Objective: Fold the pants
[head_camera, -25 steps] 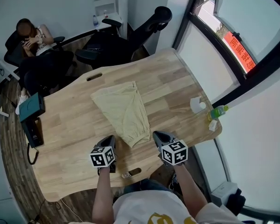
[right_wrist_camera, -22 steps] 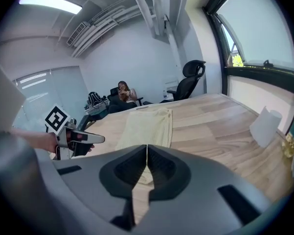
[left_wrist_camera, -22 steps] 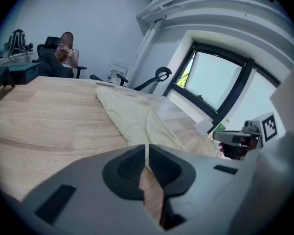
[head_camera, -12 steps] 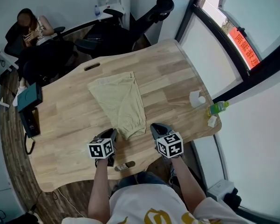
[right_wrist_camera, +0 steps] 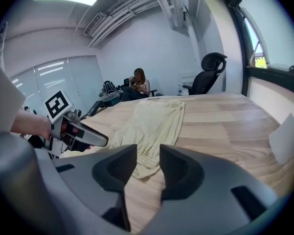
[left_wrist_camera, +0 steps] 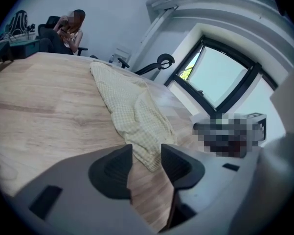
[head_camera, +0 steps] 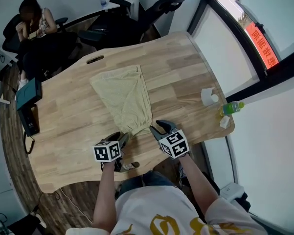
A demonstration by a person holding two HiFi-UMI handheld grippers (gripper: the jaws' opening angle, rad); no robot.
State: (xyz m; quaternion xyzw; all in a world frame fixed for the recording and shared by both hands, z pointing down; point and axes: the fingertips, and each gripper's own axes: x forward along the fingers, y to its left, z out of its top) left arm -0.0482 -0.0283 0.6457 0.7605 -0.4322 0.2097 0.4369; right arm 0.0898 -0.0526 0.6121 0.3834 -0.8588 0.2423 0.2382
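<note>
Pale yellow pants (head_camera: pixel 123 96) lie folded lengthwise on the wooden table (head_camera: pixel 181 77), cuff end toward me. My left gripper (head_camera: pixel 122 139) hovers just left of the cuff, my right gripper (head_camera: pixel 158 128) just right of it. Both have just been opening their jaws and stand open with nothing between the pads. In the left gripper view the pants (left_wrist_camera: pixel 132 106) run away from the left gripper (left_wrist_camera: pixel 147 153), the cuff lying just ahead of the gap. In the right gripper view the pants (right_wrist_camera: pixel 154 121) lie ahead of the right gripper (right_wrist_camera: pixel 147 161), with the left gripper (right_wrist_camera: pixel 76 135) at the left.
A white crumpled item (head_camera: pixel 208 96), a green bottle (head_camera: pixel 231 107) and a small white object (head_camera: pixel 225 122) sit near the table's right edge. A teal box (head_camera: pixel 28 93) and a dark device (head_camera: pixel 29 121) are at the left edge. A seated person (head_camera: pixel 35 26) and office chairs (head_camera: pixel 137 18) are beyond.
Both grippers have come down and moved in toward the cuff end of the pants, and their jaws have gone from shut to open. The pants lie as before.
</note>
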